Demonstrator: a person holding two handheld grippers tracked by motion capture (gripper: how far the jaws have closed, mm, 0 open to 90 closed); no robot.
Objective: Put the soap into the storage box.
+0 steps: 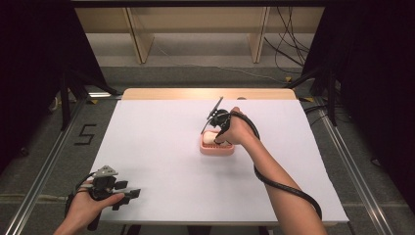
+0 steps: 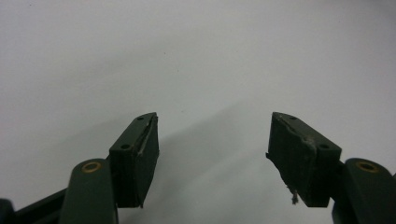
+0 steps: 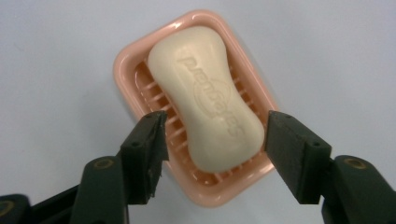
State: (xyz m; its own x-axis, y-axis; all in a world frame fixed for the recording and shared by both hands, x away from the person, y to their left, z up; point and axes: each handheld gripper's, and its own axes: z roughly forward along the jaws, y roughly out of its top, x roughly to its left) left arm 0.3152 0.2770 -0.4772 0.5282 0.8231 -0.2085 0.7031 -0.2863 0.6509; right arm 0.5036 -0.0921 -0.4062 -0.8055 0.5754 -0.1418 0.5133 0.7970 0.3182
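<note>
A cream bar of soap [image 3: 208, 95] with embossed lettering lies in a pink ribbed soap dish [image 3: 126, 60] on the white table. My right gripper [image 3: 215, 135] hovers just over the dish, open, its jaws on either side of the soap's near end without gripping it. In the high view the soap dish [image 1: 215, 149] sits mid-table, right of centre, with the soap [image 1: 209, 137] showing beside the right gripper [image 1: 218, 138]. My left gripper [image 1: 128, 193] rests at the near left corner of the table, open, with bare white surface between its jaws [image 2: 212, 154].
The white table sheet [image 1: 161, 161] spreads wide around the dish. A wooden table edge [image 1: 205, 93] shows at the back. A black cable [image 1: 284, 186] trails along the right forearm. Wooden shelving and loose cables stand beyond the table.
</note>
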